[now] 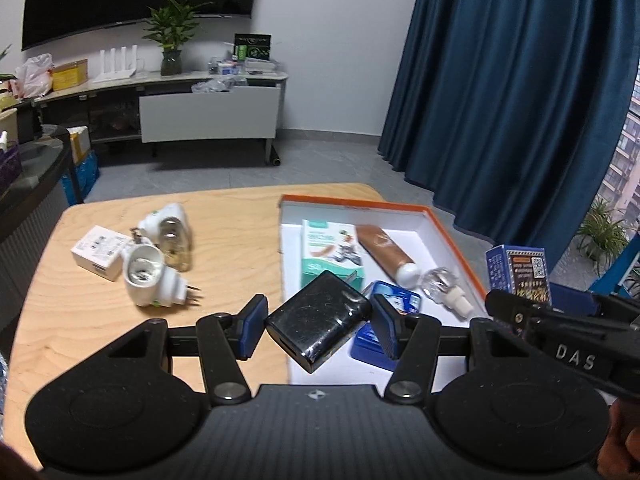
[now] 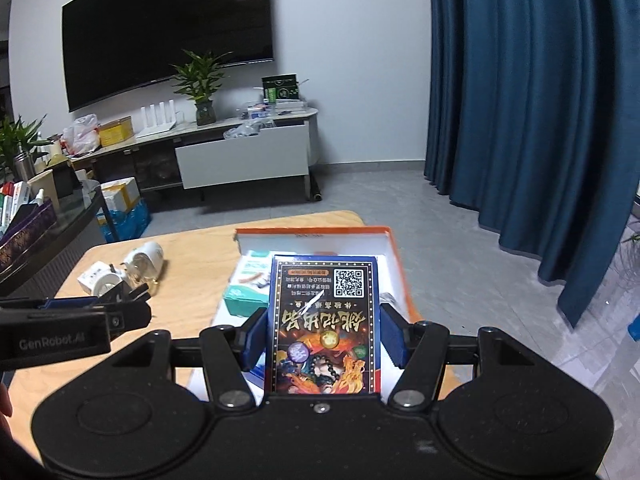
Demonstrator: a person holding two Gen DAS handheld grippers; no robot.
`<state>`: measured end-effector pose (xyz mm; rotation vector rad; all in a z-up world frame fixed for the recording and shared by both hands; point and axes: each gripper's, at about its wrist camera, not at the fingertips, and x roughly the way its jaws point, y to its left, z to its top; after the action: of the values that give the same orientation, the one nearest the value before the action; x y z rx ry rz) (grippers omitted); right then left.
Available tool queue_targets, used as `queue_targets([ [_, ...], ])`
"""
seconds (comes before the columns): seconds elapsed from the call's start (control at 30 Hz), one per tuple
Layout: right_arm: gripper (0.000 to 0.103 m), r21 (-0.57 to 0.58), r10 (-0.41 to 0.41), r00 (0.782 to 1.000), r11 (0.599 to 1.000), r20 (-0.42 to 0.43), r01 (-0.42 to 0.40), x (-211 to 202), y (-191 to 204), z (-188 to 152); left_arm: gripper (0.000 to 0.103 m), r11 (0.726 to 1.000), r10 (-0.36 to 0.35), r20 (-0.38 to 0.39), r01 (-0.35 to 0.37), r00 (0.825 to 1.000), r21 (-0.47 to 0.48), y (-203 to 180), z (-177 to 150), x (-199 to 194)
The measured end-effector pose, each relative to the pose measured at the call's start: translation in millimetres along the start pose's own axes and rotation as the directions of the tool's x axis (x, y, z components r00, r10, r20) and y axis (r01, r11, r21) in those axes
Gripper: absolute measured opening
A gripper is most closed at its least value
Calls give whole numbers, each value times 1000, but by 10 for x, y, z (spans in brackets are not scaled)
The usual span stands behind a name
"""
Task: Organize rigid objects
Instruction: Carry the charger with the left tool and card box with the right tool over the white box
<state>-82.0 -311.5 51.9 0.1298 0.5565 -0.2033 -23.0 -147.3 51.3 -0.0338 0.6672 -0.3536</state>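
Note:
My left gripper [image 1: 320,326] is shut on a black charger [image 1: 318,320] and holds it over the near left edge of the orange-rimmed white box [image 1: 444,236]. My right gripper [image 2: 324,336] is shut on a blue card box [image 2: 325,322] with a QR code, held above the same box [image 2: 394,256]; it also shows at the right of the left wrist view [image 1: 520,272]. Inside the box lie a teal carton [image 1: 330,252], a brown tube [image 1: 384,254], a blue tin [image 1: 396,300] and a clear stopper [image 1: 446,286].
On the wooden table [image 1: 224,240], left of the box, lie two white plug-in devices [image 1: 152,280] with a glass bottle [image 1: 174,244] and a small white carton [image 1: 100,252]. A blue curtain [image 1: 520,100] hangs at the right. A TV stand [image 1: 208,116] is beyond.

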Motion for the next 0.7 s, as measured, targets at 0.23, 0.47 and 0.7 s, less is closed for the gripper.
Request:
queue_targets([
  [0.23,70,24,-28,1000,999,8,27,-65,-152,-127,57,1000,-21,-13,21,1000,13,-210,-76,34],
  [0.47,70,26,-41,999,999,14,41,-64,-213,-195,57,1000,-18,-23,18,1000,22,-308,-165,67],
  [0.7,70,40,-66,998,997,11,66,-77,-303,-280,57,1000,-5,-26,6,1000,30,-348,-212,84],
])
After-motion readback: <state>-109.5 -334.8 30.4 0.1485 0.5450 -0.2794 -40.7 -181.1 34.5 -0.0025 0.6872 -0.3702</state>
